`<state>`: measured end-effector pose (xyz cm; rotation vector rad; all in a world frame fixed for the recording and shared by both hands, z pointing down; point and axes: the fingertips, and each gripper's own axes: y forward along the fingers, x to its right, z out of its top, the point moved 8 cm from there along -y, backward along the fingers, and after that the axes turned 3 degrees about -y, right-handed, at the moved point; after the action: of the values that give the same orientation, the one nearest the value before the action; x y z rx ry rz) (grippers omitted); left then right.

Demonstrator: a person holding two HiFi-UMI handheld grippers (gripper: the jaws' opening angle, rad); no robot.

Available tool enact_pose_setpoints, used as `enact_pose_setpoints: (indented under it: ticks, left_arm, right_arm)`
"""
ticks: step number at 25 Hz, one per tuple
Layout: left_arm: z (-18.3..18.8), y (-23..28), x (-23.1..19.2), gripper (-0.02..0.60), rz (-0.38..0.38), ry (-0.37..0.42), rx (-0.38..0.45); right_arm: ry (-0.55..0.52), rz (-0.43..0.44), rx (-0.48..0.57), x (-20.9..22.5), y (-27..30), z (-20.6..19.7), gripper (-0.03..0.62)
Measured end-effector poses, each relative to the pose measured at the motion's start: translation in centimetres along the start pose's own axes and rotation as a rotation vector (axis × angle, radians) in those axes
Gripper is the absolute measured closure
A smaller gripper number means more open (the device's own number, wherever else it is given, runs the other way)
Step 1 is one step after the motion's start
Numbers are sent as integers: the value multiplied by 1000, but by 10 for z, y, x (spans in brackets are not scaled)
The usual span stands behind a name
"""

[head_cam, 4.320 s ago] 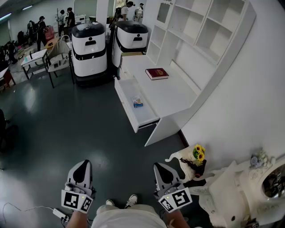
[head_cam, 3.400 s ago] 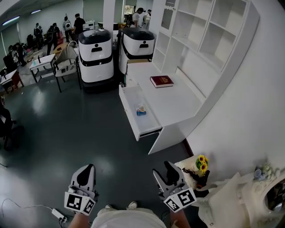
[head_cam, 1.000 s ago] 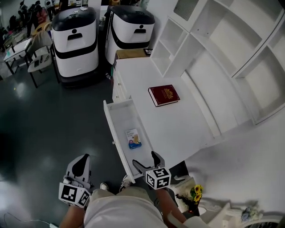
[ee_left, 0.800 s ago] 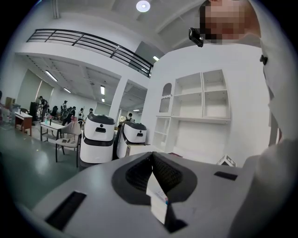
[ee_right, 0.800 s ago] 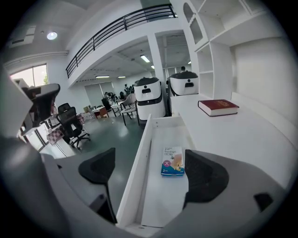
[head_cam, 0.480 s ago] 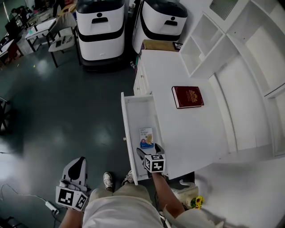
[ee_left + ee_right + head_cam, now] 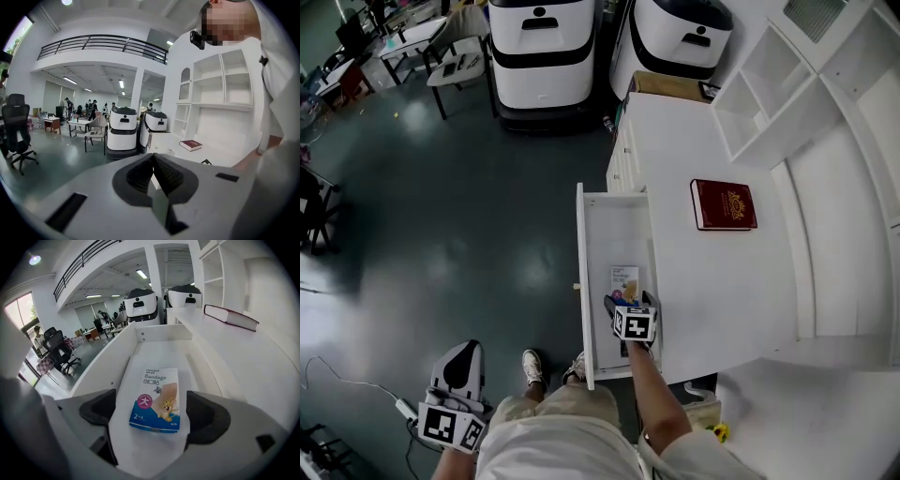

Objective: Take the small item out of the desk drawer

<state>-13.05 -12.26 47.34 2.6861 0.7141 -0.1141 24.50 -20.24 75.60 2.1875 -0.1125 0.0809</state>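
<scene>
The white desk's drawer (image 7: 592,281) is pulled out. On its floor lies a small flat bandage box (image 7: 156,399), blue and tan with a cartoon print, which also shows in the head view as the box (image 7: 624,279). My right gripper (image 7: 629,302) reaches into the drawer, open, its jaws spread on either side of the box's near end without touching it; in the right gripper view the gripper (image 7: 155,416) frames the box. My left gripper (image 7: 461,361) hangs low by the person's left side over the floor, shut and holding nothing, seen from its own camera as the gripper (image 7: 153,174).
A dark red book (image 7: 724,203) lies on the desk top (image 7: 703,272). White shelves (image 7: 778,84) rise along the desk's right. Two white machines (image 7: 542,47) stand beyond the desk. Chairs and tables (image 7: 422,37) with people are far left. The floor (image 7: 459,225) is dark grey.
The person has walked up to the desk. My right gripper has gone forward from beside the body into the open drawer and now straddles the bandage box. The left gripper stayed low.
</scene>
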Motion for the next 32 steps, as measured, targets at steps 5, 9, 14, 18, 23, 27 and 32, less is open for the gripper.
enact_pose_setpoints:
  ticks: [5, 9, 14, 18, 23, 27, 32]
  left_arm:
    - [-6, -12, 0, 565, 48, -3, -13]
    - [-8, -22, 1, 565, 80, -9, -23]
    - [-11, -28, 0, 565, 111, -17, -35]
    - [-13, -30, 1, 565, 126, -23, -41]
    - [-15, -31, 4, 565, 140, -33, -39]
    - [-15, -33, 7, 565, 143, -36, -34]
    - [-16, -38, 11, 565, 133, -37, -25]
  right_arm:
    - [11, -1, -34, 7, 21, -2, 134]
    - [31, -8, -64, 10, 35, -5, 134]
    - [154, -19, -57, 13, 43, 2, 134]
    - [75, -51, -104, 12, 53, 3, 135]
    - [-5, -67, -100, 9, 57, -3, 134]
    - [0, -64, -106, 9, 58, -2, 134]
    - [-18, -68, -127, 11, 54, -3, 140]
